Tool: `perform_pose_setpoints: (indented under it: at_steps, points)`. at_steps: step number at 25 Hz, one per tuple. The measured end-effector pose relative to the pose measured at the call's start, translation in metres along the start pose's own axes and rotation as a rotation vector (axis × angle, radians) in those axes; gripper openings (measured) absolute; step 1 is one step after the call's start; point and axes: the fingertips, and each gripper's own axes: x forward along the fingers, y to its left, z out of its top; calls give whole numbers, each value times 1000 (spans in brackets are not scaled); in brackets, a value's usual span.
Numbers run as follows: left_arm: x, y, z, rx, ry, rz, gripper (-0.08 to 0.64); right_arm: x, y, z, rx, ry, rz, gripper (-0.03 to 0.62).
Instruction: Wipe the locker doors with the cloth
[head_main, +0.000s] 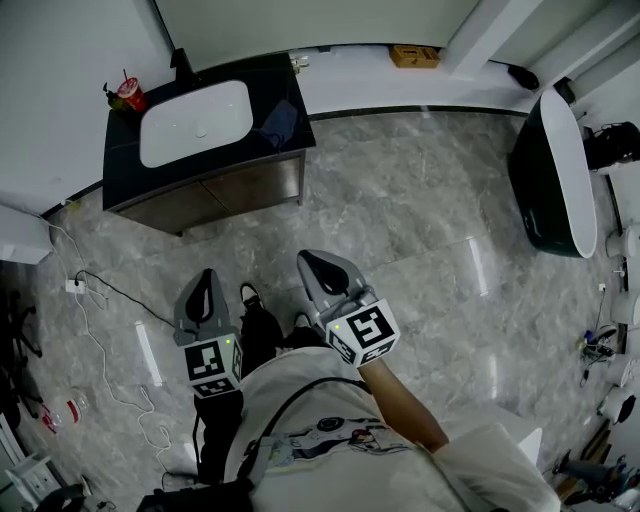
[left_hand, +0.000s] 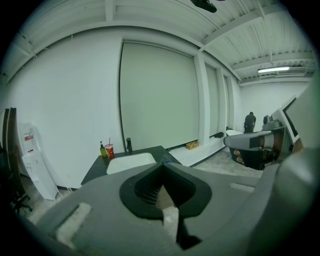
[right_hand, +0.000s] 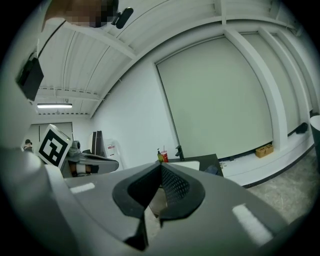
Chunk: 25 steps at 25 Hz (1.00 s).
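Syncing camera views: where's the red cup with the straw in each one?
Head view: red cup upper left, on the dark counter's left end.
Left gripper view: cup left of centre, above the jaws.
Right gripper view: cup near centre, just above the jaws.
Shared landmark: white sink beside it.

A black vanity (head_main: 268, 85) holds a white basin (head_main: 195, 122), with a dark cloth (head_main: 280, 122) just beside it. The left gripper (head_main: 208, 274) and right gripper (head_main: 311, 259) hover over the marble floor (head_main: 420, 200).

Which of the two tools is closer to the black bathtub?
Right. The bathtub lies off to the right of the right tool; the left tool sits farther left still.
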Motion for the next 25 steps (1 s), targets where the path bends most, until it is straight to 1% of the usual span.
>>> perform_pose_setpoints:
  at_steps: [4, 6, 9, 13, 15, 18, 21, 22, 25]
  points:
    - [32, 4, -3, -13, 9, -55, 0, 22, -7, -5, -2, 31, -20, 3]
    - [56, 11, 2, -20, 6, -83, 0, 37, -13, -9, 5, 55, -43, 4]
    - [91, 29, 22, -19, -19, -117, 0, 63, -24, -9, 33, 79, -90, 5]
    - [128, 57, 47, 13, -46, -159, 0, 106, -33, -1, 35, 94, -113, 5]
    - [142, 75, 53, 10, -47, -162, 0, 129, -39, 4, 53, 93, -127, 5]
    - [161, 99, 55, -5, -27, -150, 0, 159, -43, 9, 76, 89, -139, 5]
    - [174, 115, 57, -18, -16, -137, 0, 181, -39, 3, 99, 115, -114, 6]
    - [178, 118, 58, -26, -10, -132, 0, 187, -39, 0, 107, 131, -101, 19]
    - [192, 126, 59, -37, 8, -103, 0, 207, -54, -15, 114, 183, -82, 31]
